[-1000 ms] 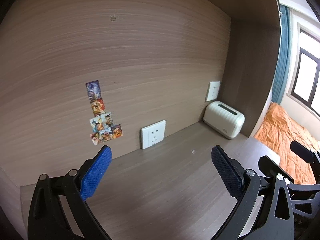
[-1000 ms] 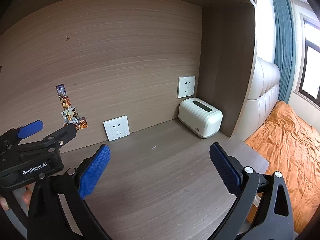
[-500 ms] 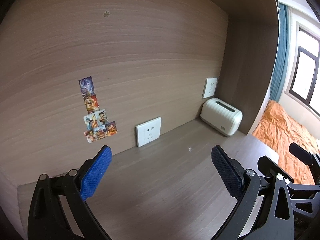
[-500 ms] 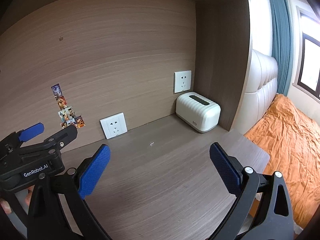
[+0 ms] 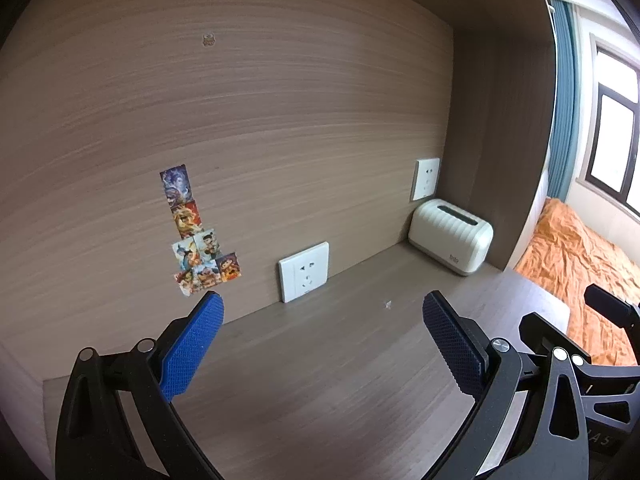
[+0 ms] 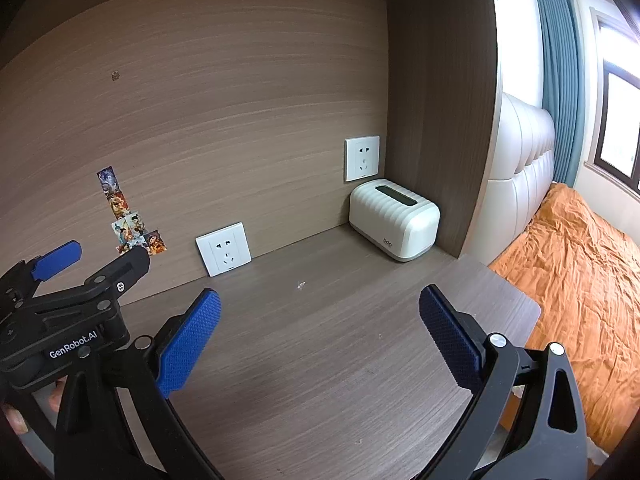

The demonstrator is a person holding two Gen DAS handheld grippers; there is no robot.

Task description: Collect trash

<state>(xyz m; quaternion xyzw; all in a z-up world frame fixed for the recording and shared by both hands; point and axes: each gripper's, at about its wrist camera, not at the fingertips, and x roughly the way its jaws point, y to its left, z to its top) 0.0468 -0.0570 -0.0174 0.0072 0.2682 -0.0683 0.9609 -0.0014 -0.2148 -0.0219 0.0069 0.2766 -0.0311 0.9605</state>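
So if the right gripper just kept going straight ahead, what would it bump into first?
Probably nothing soon: the right gripper is open, pointing over bare desk. Further on lies a tiny white scrap, then the wall; depth is hard to judge.

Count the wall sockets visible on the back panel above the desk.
2. One socket sits low on the back panel, right of the stickers. The other socket is higher, near the corner, just above the white box. None seem hidden.
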